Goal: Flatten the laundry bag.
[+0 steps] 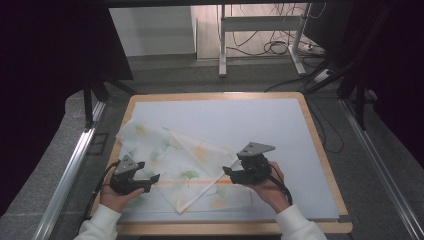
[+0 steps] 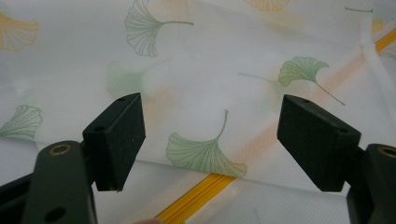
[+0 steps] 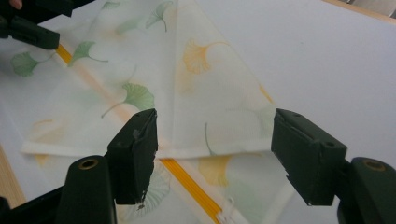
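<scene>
A thin white cloth [image 1: 175,160] printed with green and orange ginkgo leaves lies folded on the white mat, with an orange zipper [image 1: 197,183] running across its near part. My left gripper [image 1: 150,181] hovers at the cloth's near left edge, jaws wide open over the leaf print [image 2: 205,151] and the zipper [image 2: 196,198]. My right gripper [image 1: 229,172] is at the cloth's right corner, also open. Between its jaws lie a folded edge of the cloth [image 3: 210,121] and the zipper [image 3: 189,184]. The left gripper [image 3: 28,23] appears at the top left of the right gripper view.
The white mat [image 1: 260,125] covers a wooden table [image 1: 320,150] with bare space at the back and right. Metal rails [image 1: 70,170] flank the table. A desk frame [image 1: 260,37] with cables stands on the floor beyond.
</scene>
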